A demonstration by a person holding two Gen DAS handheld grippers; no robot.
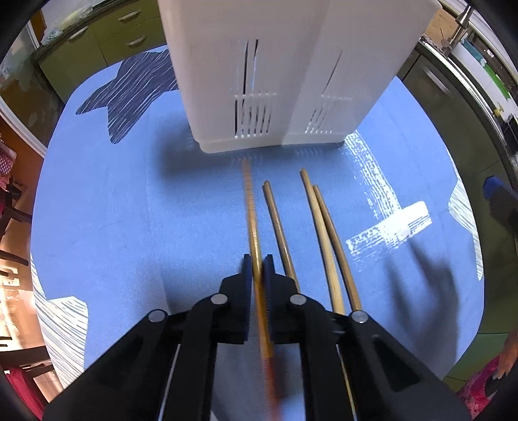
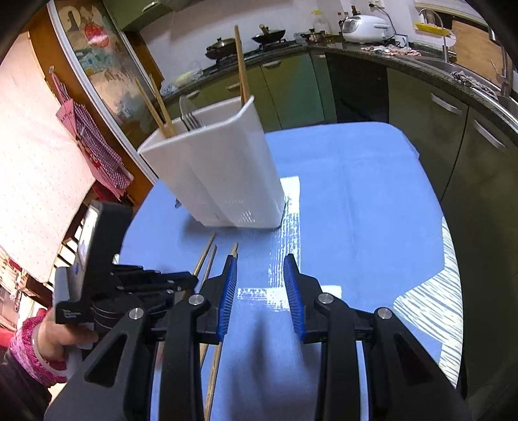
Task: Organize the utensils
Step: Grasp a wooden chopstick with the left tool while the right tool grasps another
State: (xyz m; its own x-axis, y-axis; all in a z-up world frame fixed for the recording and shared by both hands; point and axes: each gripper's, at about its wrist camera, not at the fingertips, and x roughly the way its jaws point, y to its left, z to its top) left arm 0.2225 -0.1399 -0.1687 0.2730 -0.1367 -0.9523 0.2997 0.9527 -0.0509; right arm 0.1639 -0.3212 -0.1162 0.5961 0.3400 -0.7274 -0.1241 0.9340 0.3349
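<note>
Left tool [image 1: 258, 268] clamps chopstick [image 1: 249, 194] (3 loose), holder [image 1: 275, 81] behind

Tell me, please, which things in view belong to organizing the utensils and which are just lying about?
Part of the job:
- left gripper, shut on a chopstick
- three loose chopsticks
- white utensil holder, with chopsticks and fork inside
- right gripper, open

Lying about:
- blue tablecloth
- pots
- rice cooker

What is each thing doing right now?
Left gripper: shut on one chopstick.
Gripped chopstick: lying on the blue cloth.
Three other chopsticks: lying loose on the cloth.
Right gripper: open, holding nothing.
White holder: standing upright, chopsticks and a fork inside.
</note>
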